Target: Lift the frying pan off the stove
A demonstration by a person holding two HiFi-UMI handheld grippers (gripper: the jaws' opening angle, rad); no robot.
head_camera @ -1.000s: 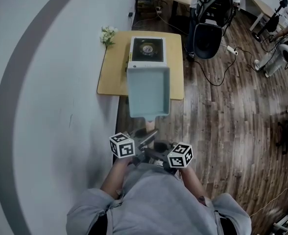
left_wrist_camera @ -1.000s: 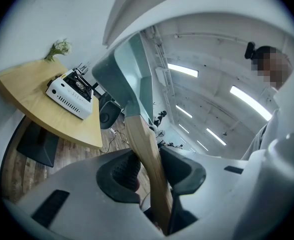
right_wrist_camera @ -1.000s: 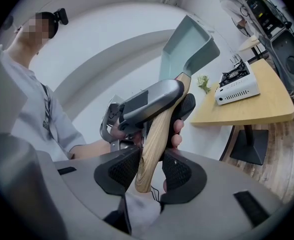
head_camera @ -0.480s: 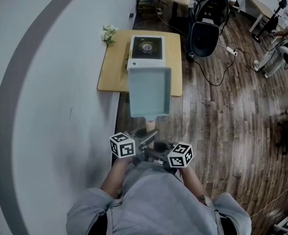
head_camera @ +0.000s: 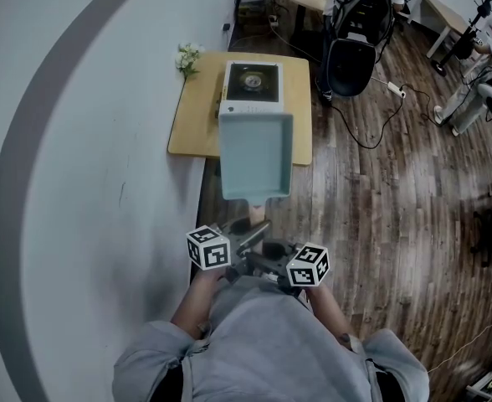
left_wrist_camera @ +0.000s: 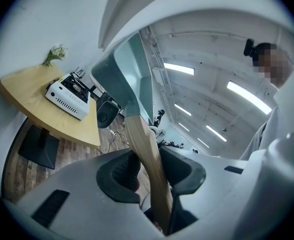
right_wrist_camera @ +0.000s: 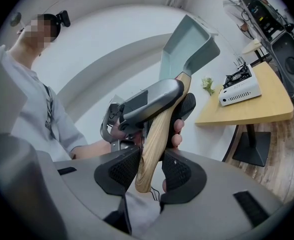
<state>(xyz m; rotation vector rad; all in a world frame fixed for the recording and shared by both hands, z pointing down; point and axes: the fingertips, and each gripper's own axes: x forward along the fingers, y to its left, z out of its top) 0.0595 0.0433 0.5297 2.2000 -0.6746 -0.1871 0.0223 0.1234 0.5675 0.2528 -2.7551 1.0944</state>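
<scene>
A pale teal rectangular frying pan (head_camera: 255, 156) hangs in the air in front of me, clear of the stove (head_camera: 251, 85) on the wooden table (head_camera: 194, 120). Its wooden handle (head_camera: 253, 214) points back toward me. My left gripper (head_camera: 239, 233) is shut on the handle (left_wrist_camera: 146, 154), further up toward the pan (left_wrist_camera: 129, 74). My right gripper (head_camera: 261, 256) is shut on the handle's end (right_wrist_camera: 154, 144), just behind the left gripper (right_wrist_camera: 152, 101). In the right gripper view the pan (right_wrist_camera: 187, 44) tilts upward, with the stove (right_wrist_camera: 239, 89) beyond it.
A small bunch of flowers (head_camera: 185, 58) stands at the table's far left corner. A white wall with a grey curved band (head_camera: 53, 157) runs along the left. A black office chair (head_camera: 352, 48) and cables (head_camera: 380, 115) lie on the wooden floor to the right.
</scene>
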